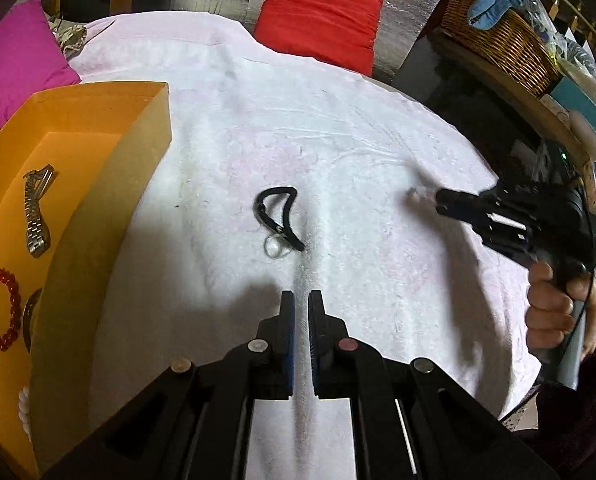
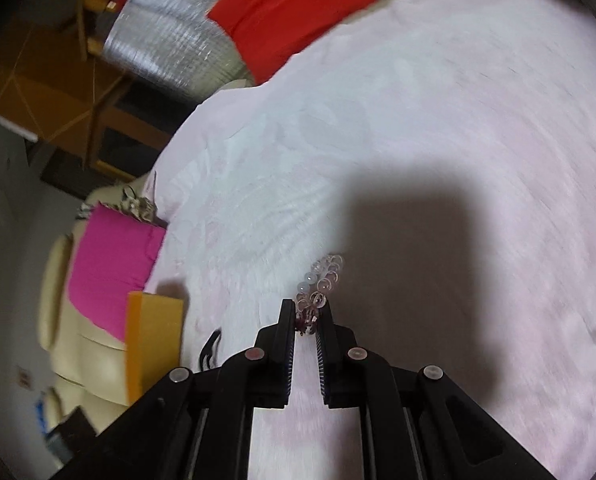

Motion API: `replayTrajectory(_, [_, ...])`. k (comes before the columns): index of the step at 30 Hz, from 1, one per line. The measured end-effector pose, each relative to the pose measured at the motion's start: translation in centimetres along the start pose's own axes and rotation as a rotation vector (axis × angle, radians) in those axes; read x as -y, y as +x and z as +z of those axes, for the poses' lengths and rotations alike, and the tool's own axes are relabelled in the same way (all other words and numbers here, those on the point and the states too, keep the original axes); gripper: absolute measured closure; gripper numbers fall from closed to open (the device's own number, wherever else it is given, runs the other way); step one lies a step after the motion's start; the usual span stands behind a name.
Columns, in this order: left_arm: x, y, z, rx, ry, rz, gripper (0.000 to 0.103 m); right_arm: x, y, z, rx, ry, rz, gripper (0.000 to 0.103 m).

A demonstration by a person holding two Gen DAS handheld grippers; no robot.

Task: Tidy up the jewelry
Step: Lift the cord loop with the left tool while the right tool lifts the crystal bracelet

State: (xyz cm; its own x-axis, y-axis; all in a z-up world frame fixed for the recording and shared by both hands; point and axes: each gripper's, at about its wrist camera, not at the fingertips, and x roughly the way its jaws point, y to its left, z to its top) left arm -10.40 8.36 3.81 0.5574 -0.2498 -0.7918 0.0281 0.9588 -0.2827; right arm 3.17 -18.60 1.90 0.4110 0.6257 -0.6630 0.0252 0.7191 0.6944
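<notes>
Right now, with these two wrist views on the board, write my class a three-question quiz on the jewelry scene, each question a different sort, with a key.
1. True or false: the right gripper is shut on a clear bead bracelet.
2. Multiple choice: which piece lies loose on the white cloth?
A. the metal watch band
B. the black cord bracelet
C. the red bead bracelet
3. Fill in: the metal watch band and the red bead bracelet lie inside the ______ box.

Key:
1. True; the beads sit pinched between its fingertips.
2. B; the black cord bracelet lies ahead of the shut, empty left gripper.
3. Orange.
</notes>
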Motion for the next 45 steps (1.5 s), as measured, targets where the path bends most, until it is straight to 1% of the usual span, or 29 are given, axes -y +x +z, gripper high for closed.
replayTrajectory(5, [1.0, -1.2, -0.8, -0.011, 0.015, -0.009, 0.096, 1.9, -1.0, -2.4, -0.061, 0.109, -0.044, 0.086])
replayTrajectory(6, [1.1, -1.5, -1.0, -0.011, 0.018, -0.008, 0.095, 2.6, -1.3, -2.9, -0.071, 0.147, -0.046, 0.082])
replayTrajectory(8, [1.3, -2.0, -1.1, -0.005, 0.020, -0.008, 0.094, 3.5, -2.4, -3.8, -0.047, 0.200, -0.029, 0.075])
replayTrajectory(9, [1.3, -2.2, -1.1, -0.003, 0.019, -0.006, 0.091, 3.8, -3.2, -4.2, -0.021, 0.227, -0.022, 0.057])
replayTrajectory(10, [1.2, -2.1, -0.9, -0.002, 0.018, -0.002, 0.087, 4.1, -4.0, -4.4, 0.007, 0.246, -0.008, 0.035])
replayTrajectory(12, [1.3, -2.3, -0.6, 0.009, 0.022, 0.017, 0.080, 4.2, -5.1, -4.6, 0.063, 0.259, 0.013, 0.033])
replayTrajectory(13, [1.2, -2.4, -0.4, 0.015, 0.027, 0.027, 0.075, 4.3, -5.3, -4.5, 0.082, 0.261, 0.010, 0.033])
replayTrajectory(14, [1.2, -2.5, -0.1, 0.019, 0.032, 0.038, 0.074, 4.4, -5.3, -4.4, 0.085, 0.265, 0.009, 0.033])
replayTrajectory(15, [1.1, -2.4, 0.2, 0.024, 0.037, 0.053, 0.072, 4.5, -5.1, -4.3, 0.084, 0.273, 0.016, 0.038])
replayTrajectory(16, [0.9, -2.3, 0.7, 0.028, 0.039, 0.068, 0.070, 4.6, -4.6, -4.1, 0.082, 0.286, 0.036, 0.047])
replayTrajectory(18, [0.5, -2.0, 1.7, 0.034, 0.036, 0.086, 0.070, 4.7, -4.1, -3.7, 0.072, 0.290, 0.049, 0.051])
replayTrajectory(20, [0.3, -1.6, 2.7, 0.031, 0.035, 0.101, 0.070, 4.0, -3.0, -3.1, 0.061, 0.259, 0.012, 0.054])
replayTrajectory(21, [0.2, -1.3, 3.1, 0.029, 0.041, 0.102, 0.069, 3.6, -2.7, -2.9, 0.061, 0.237, -0.018, 0.055])
replayTrajectory(23, [0.3, -0.7, 3.8, 0.020, 0.056, 0.105, 0.069, 2.5, -2.1, -2.4, 0.069, 0.154, -0.144, 0.064])
replayTrajectory(24, [0.4, -0.3, 4.1, 0.015, 0.063, 0.108, 0.068, 2.0, -1.8, -2.2, 0.069, 0.114, -0.198, 0.071])
replayTrajectory(26, [0.8, 0.5, 4.5, 0.001, 0.083, 0.106, 0.064, 0.8, -1.2, -2.1, 0.063, 0.026, -0.290, 0.075])
replayTrajectory(27, [1.0, 1.1, 4.7, -0.004, 0.091, 0.113, 0.059, 0.3, -1.0, -2.2, 0.060, -0.013, -0.326, 0.078])
replayTrajectory(28, [1.1, 1.6, 5.0, -0.008, 0.100, 0.123, 0.056, -0.2, -0.8, -2.2, 0.059, -0.048, -0.364, 0.084])
replayTrajectory(29, [1.3, 2.2, 5.1, -0.013, 0.106, 0.128, 0.056, -0.9, -0.5, -2.4, 0.061, -0.102, -0.424, 0.088])
replayTrajectory(30, [1.4, 2.8, 5.4, -0.023, 0.111, 0.132, 0.056, -1.2, -0.4, -2.5, 0.063, -0.131, -0.448, 0.092])
replayTrajectory(32, [1.6, 4.1, 5.6, -0.048, 0.119, 0.148, 0.056, -1.7, -0.4, -2.6, 0.068, -0.176, -0.477, 0.092])
replayTrajectory(35, [1.7, 5.8, 5.7, -0.063, 0.135, 0.171, 0.056, -1.8, -0.8, -2.2, 0.076, -0.173, -0.442, 0.094])
replayTrajectory(36, [1.8, 6.1, 5.7, -0.060, 0.140, 0.174, 0.063, -1.7, -1.1, -1.9, 0.083, -0.164, -0.419, 0.094])
replayTrajectory(37, [1.9, 6.4, 5.7, -0.059, 0.143, 0.176, 0.075, -1.5, -1.5, -1.7, 0.090, -0.155, -0.402, 0.094])
replayTrajectory(39, [1.7, 6.6, 5.7, -0.063, 0.139, 0.174, 0.087, -1.1, -2.3, -1.2, 0.099, -0.133, -0.357, 0.094])
replayTrajectory(40, [1.7, 6.6, 5.7, -0.061, 0.134, 0.169, 0.091, -0.8, -2.6, -1.0, 0.102, -0.118, -0.326, 0.094])
replayTrajectory(42, [1.8, 6.3, 5.6, -0.053, 0.141, 0.175, 0.096, -0.5, -3.0, -0.9, 0.105, -0.099, -0.281, 0.094])
replayTrajectory(44, [2.0, 5.8, 5.4, -0.045, 0.146, 0.175, 0.097, -0.4, -3.1, -0.9, 0.100, -0.069, -0.225, 0.094])
replayTrajectory(45, [2.1, 5.7, 5.4, -0.041, 0.144, 0.168, 0.098, 0.0, -3.3, -0.8, 0.096, -0.043, -0.177, 0.094])
